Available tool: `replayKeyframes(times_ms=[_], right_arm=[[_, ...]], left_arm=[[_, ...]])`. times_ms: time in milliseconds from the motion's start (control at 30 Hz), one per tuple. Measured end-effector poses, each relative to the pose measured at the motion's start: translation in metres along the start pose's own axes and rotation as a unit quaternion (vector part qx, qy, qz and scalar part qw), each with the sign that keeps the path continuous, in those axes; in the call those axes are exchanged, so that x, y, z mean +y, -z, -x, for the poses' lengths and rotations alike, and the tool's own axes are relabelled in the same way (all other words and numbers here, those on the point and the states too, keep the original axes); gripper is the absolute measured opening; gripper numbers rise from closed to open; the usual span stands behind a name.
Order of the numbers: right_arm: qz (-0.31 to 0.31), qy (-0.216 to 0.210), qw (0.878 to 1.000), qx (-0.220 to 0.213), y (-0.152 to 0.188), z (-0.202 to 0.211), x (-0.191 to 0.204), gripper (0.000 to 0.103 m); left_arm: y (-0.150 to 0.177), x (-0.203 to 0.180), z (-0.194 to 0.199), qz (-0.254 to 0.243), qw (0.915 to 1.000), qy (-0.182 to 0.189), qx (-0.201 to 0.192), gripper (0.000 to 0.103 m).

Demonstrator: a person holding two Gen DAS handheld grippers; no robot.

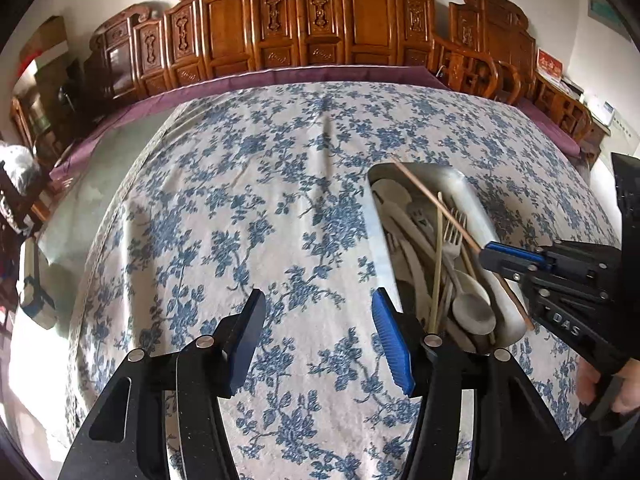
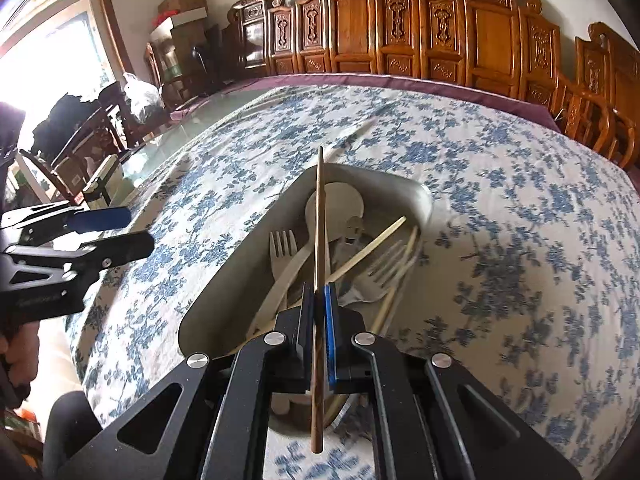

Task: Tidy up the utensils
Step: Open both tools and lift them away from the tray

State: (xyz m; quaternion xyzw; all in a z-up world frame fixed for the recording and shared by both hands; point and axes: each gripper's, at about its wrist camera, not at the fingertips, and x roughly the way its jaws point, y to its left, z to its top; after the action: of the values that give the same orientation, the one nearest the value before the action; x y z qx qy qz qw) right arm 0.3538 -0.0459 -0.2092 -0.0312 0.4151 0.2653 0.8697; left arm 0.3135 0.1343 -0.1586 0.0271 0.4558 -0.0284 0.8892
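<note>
A metal tray [image 1: 468,184] [image 2: 224,280] on the floral tablecloth holds pale spoons [image 1: 474,312], forks [image 2: 282,248] and light chopsticks [image 2: 372,244]. My right gripper [image 2: 319,292] is shut on a brown chopstick [image 2: 319,216] and holds it over the tray; it also shows in the left wrist view [image 1: 486,254], with the chopstick [image 1: 424,192] slanting across the tray. My left gripper [image 1: 318,312] is open and empty above bare cloth, left of the tray; it also shows in the right wrist view [image 2: 128,228].
The table carries a blue floral tablecloth [image 1: 260,208] over a purple cloth [image 1: 280,76]. Carved wooden chairs [image 1: 360,12] line the far edge. A glass-topped part [image 2: 208,108] and clutter lie to the left.
</note>
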Motion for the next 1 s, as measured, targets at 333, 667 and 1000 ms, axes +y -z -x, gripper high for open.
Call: replayKeyframes(times_ms=[333,667,1000], right_arm=[[-0.024,0.001,0.999,0.028,0.006,-0.03,-0.005,0.006],[-0.022,-0.013,1.0,-0.003,0.009,-0.001,-0.01,0.011],[-0.013,0.003,0.998,-0.054,0.022,0.088,-0.016,0.031]], left_arm=[[0.003,0.009,0.0,0.007,1.0,0.0,-0.002,0.067],[0.0,-0.004,0.011,0.003,0.9999,-0.002,-0.011,0.074],[0.0,-0.035,0.041,0.002,0.9994,-0.003,-0.035,0.09]])
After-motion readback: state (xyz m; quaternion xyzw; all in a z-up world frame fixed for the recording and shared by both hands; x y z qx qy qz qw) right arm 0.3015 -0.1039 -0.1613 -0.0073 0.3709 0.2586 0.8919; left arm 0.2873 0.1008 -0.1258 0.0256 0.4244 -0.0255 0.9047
